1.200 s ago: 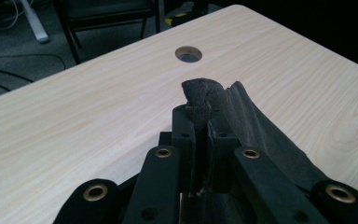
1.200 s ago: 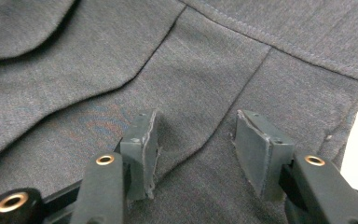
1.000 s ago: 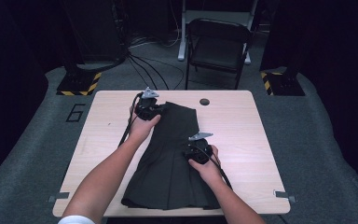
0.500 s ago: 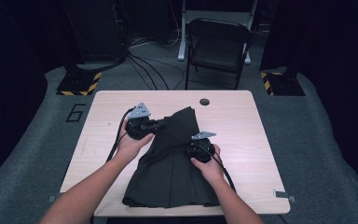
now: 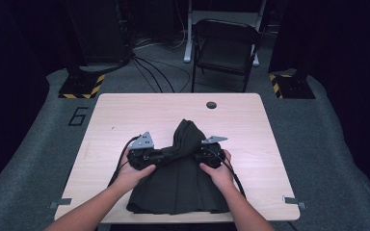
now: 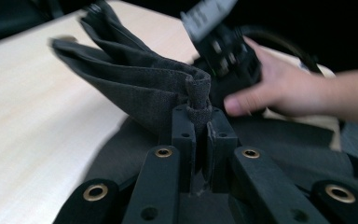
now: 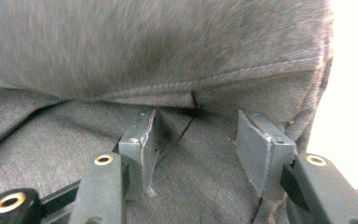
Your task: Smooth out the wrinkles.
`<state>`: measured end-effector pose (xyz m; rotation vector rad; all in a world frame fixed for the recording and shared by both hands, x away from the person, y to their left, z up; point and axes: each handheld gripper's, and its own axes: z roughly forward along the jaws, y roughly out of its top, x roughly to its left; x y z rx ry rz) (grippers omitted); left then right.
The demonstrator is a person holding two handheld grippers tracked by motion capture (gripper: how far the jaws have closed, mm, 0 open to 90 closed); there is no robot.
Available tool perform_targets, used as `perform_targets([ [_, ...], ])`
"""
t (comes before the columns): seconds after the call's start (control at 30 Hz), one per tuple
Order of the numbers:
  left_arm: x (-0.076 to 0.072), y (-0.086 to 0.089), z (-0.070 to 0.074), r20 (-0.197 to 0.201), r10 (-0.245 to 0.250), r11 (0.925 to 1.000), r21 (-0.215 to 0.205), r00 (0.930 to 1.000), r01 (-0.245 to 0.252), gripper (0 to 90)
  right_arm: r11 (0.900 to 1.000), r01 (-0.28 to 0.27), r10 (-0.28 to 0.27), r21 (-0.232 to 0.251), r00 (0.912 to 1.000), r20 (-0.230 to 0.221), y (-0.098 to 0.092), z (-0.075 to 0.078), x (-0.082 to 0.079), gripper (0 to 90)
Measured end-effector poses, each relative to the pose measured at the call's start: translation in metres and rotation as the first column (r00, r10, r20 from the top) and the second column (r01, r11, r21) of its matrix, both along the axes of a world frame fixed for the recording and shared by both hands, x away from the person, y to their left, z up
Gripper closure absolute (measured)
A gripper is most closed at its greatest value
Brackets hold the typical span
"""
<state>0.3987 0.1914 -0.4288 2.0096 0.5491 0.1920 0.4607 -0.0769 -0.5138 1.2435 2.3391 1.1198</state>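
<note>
A dark grey garment (image 5: 178,185) lies on the light wooden table (image 5: 120,115), its far part drawn up into a ridge (image 5: 185,132) between my two hands. My left gripper (image 5: 161,156) is shut on a bunched hem of the garment (image 6: 135,88), pinched between its fingertips (image 6: 198,116). My right gripper (image 5: 197,155) faces it from the other side, held in a hand (image 6: 279,88). In the right gripper view the right gripper (image 7: 196,128) is open and has just been opening a little. Flat cloth (image 7: 144,46) lies under its jaws and a stitched fold sits just ahead, unpinched.
A round hole (image 5: 211,104) is in the table's far edge. A black folding chair (image 5: 224,45) stands behind the table, with cables on the floor to its left. Bare tabletop (image 6: 28,121) lies to the garment's left and far side.
My left gripper has pulled the garment's far corner toward the near side, bunching the cloth into a ridge. The right gripper has stayed in place.
</note>
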Motion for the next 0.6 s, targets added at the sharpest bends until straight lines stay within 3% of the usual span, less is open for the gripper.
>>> perform_targets([
  [0.1, -0.006, -0.003, -0.014, -0.020, -0.042, 0.9985, 0.035, 0.9989, 0.043, 84.1, 1.000, -0.004, 0.004, 0.005, 1.0000, -0.007, -0.005, 0.003, -0.003, 46.2],
  [0.2, -0.012, -0.007, -0.029, -0.041, -0.050, 0.9965, 0.065, 0.9979, 0.053, 84.0, 1.000, -0.009, 0.009, 0.006, 0.9997, -0.021, -0.009, 0.009, -0.010, 45.2],
  [0.3, -0.015, -0.007, -0.042, -0.065, -0.063, 0.9941, 0.085, 0.9959, 0.068, 84.0, 0.999, -0.039, 0.039, -0.017, 0.9992, 0.003, -0.013, 0.014, -0.016, 44.6],
  [0.5, -0.019, -0.009, -0.058, -0.093, -0.065, 0.9905, 0.115, 0.9935, 0.076, 83.9, 0.997, -0.071, 0.071, 0.018, 0.9974, 0.003, -0.015, 0.026, -0.029, 44.0],
  [0.6, -0.021, -0.011, -0.065, -0.103, -0.063, 0.9881, 0.133, 0.9926, 0.077, 83.8, 0.996, -0.093, 0.092, 0.007, 0.9950, 0.038, -0.012, 0.033, -0.038, 43.4],
])
